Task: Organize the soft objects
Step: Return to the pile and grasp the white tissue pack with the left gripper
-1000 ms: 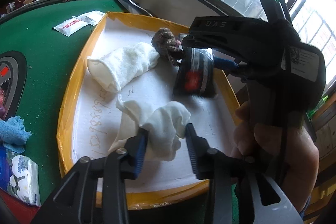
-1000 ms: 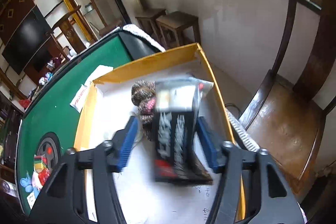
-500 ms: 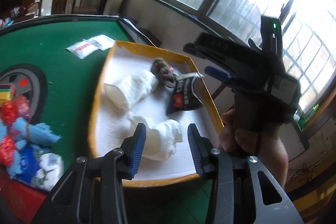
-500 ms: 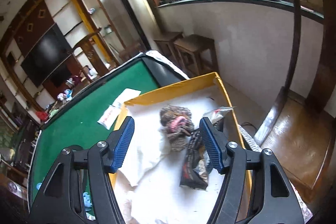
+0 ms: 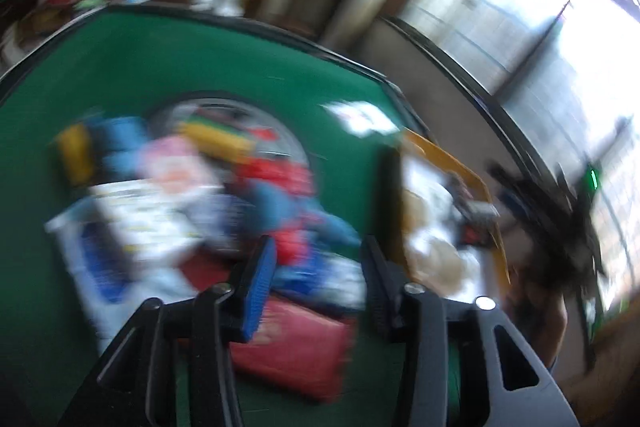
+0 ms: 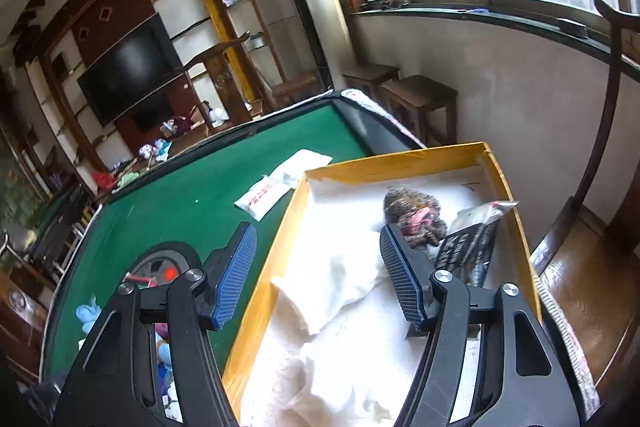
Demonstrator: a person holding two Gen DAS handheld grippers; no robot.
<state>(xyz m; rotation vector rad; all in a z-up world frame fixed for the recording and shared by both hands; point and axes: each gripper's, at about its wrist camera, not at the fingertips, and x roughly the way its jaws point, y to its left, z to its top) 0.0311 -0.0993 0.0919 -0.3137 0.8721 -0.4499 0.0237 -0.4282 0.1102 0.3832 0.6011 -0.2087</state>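
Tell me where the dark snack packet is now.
In the right wrist view, the dark snack packet leans against the right wall of the yellow box, beside the brown knitted bundle.

White socks [image 6: 340, 279], a brown knit bundle [image 6: 414, 217] and a dark packet [image 6: 468, 253] lie in the yellow-rimmed box [image 6: 400, 163].

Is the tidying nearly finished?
Partly. The yellow box already holds white socks, a brown knitted bundle and a dark packet. Both grippers hold nothing; the left gripper, jaws opening, faces the blurry pile still waiting on the green table.
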